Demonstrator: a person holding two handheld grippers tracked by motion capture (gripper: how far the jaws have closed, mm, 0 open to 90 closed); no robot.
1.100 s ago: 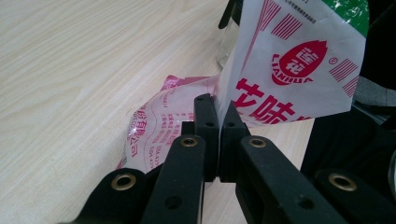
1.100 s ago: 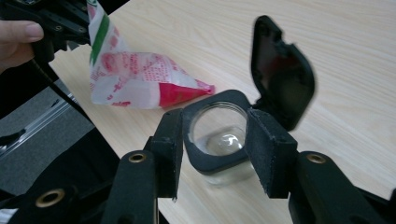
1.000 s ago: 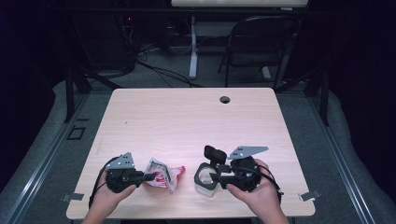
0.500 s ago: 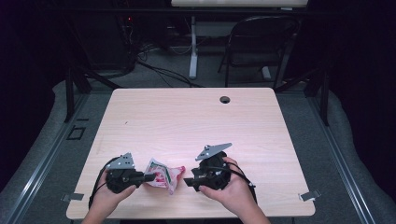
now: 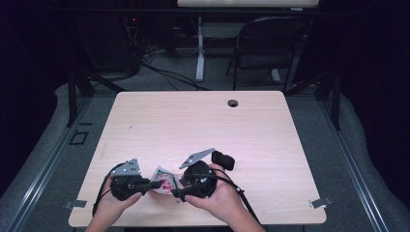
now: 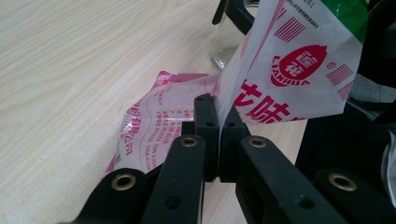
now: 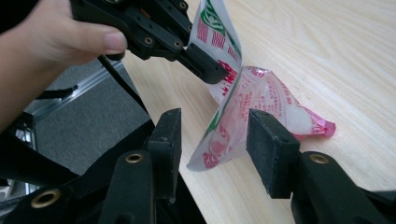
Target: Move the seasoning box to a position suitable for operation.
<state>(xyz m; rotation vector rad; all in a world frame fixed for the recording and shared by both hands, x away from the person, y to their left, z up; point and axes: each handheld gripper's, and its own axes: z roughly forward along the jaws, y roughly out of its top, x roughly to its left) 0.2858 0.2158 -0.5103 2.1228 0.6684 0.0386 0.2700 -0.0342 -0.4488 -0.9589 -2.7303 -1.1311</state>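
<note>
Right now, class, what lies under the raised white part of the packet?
Under the packet, a pink crumpled part lies on the table. The left tongs cover where the two parts join.

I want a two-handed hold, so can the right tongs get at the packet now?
Probably yes: the right tongs stand open with the packet between them, untouched; the left tongs hold it.

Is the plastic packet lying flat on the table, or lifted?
Partly lifted: the left gripper is shut on the packet, holding one edge up while its other end rests on the table.
</note>
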